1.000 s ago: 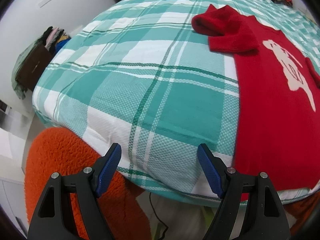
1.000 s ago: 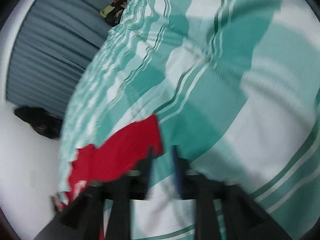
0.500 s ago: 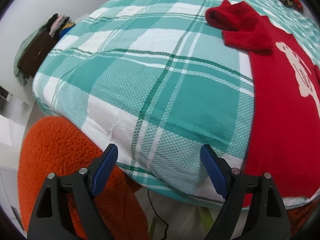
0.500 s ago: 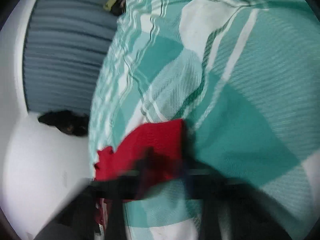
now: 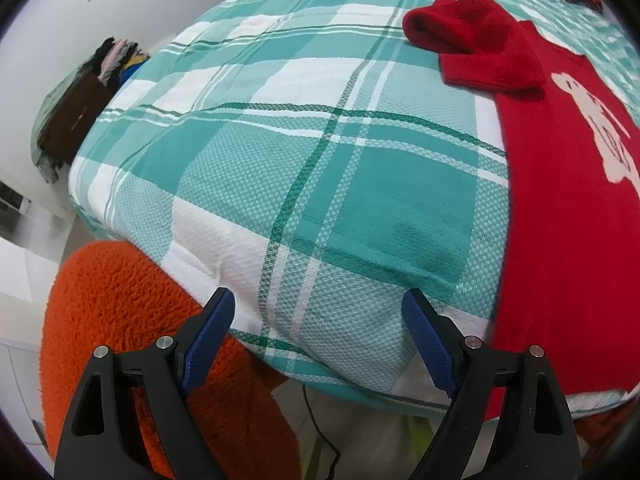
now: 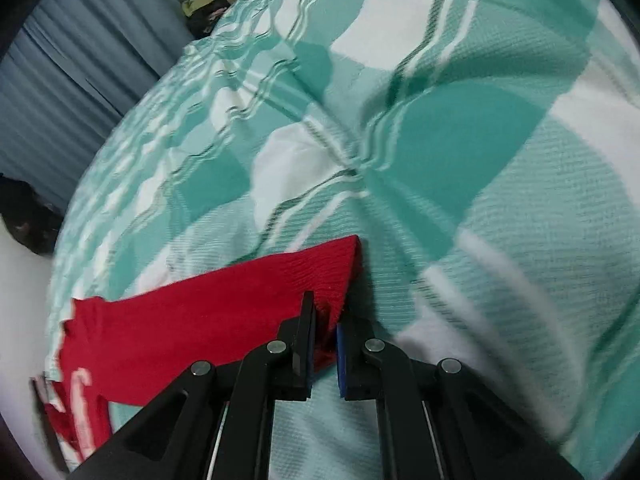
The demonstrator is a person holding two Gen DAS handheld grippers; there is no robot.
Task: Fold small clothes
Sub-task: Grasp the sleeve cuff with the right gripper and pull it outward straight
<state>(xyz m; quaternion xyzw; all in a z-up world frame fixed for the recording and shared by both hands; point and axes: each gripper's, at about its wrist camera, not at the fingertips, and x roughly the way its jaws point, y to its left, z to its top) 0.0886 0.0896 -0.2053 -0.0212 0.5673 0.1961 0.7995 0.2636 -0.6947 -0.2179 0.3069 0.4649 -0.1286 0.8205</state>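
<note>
The small red knitted sweater with a cream motif [image 5: 560, 208] lay flat on the teal-and-white checked bedspread [image 5: 320, 168], occupying the right side of the left wrist view. Its body ran lengthwise from the near bed edge away toward the far side. One sleeve [image 5: 472, 48] was already doubled up in a lump at the far left corner of the garment.

The right gripper [image 6: 325, 340] was closed to a narrow gap on the cuff end of the other red sleeve [image 6: 224, 312]. That sleeve stretched from the jaws back and to the left, toward the sweater body at the lower left of the right wrist view. The sleeve's long axis therefore ran leftward from the right gripper, across the garment. In my judgement, the coming fold depends on carrying the cuff along that axis, over the body.

The left gripper [image 5: 318, 340] stood wide open and held nothing. It hovered off the near bed edge, with the sweater's left side edge just beside its right finger. An orange fleecy cushion [image 5: 132, 328] sat below the bed edge. The right hand was the engaged one; the left was nearer the hem.
</note>
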